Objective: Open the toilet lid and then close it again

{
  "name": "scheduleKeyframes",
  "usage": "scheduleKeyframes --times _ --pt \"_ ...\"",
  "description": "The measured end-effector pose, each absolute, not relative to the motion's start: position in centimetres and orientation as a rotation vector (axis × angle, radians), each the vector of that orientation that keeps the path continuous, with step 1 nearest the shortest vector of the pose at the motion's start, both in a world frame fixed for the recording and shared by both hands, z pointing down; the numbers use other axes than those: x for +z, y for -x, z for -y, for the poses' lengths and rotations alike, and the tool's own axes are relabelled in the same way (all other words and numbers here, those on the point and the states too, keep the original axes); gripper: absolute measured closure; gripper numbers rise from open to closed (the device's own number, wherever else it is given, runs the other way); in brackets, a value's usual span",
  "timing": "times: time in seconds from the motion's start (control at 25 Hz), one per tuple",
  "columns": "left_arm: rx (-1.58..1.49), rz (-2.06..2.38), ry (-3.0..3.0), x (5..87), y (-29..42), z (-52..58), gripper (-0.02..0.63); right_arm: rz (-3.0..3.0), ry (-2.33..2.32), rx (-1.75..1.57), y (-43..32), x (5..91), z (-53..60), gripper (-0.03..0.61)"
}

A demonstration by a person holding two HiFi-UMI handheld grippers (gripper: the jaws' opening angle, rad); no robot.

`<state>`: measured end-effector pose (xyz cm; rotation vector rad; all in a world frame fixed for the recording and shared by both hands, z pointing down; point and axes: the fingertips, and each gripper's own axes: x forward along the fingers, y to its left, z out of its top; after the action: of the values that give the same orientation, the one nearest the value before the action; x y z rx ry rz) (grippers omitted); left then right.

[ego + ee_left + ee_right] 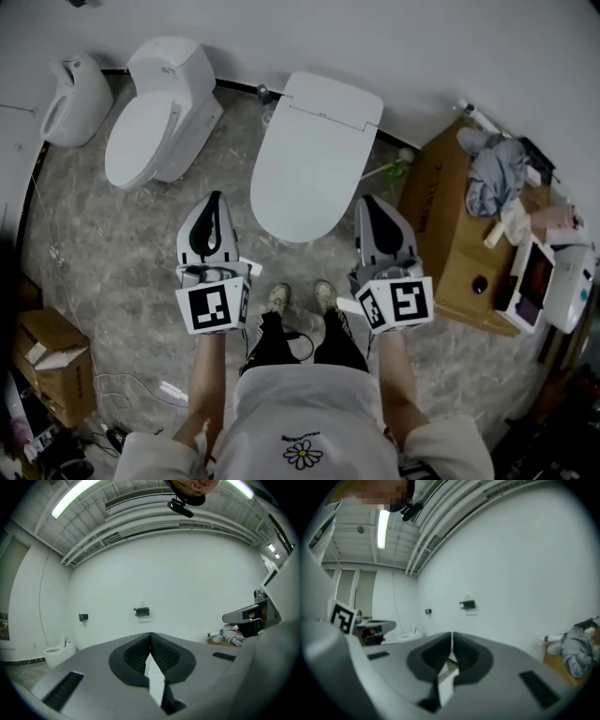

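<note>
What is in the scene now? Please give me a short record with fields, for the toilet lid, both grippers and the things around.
toilet lid: down, no gripper on it
left gripper: shut, empty, in front of the lid, to its left
right gripper: shut, empty, in front of the lid, to its right
second toilet: further left, lid down
brown box: right of the lid, grey cloth on top
task stage: lid not yet opened

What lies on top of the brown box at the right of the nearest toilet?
On the brown box lie a crumpled grey cloth and a small dark round object. What is under the cloth cannot be seen, because the cloth covers it.
</note>
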<state>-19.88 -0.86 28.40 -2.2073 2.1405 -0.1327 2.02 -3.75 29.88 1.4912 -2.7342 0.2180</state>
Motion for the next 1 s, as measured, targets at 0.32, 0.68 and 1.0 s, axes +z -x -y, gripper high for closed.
scheduleKeyframes --times 0.32,0.68,1.0 --pt "-0.245 -2.087 2.289 39.3 20.0 3.4 0.588 2.676 -1.392 0.184 0.5 40.2 4.9 0.546" --pt "-0.379 -2.085 2.363 54.0 19.8 2.0 0.588 2.576 -1.452 0.315 -0.1 53.4 4.1 0.546" --pt "-0.479 -2.056 2.452 61.8 18.8 0.7 0.586 2.486 -1.396 0.350 0.1 61.5 1.8 0.546"
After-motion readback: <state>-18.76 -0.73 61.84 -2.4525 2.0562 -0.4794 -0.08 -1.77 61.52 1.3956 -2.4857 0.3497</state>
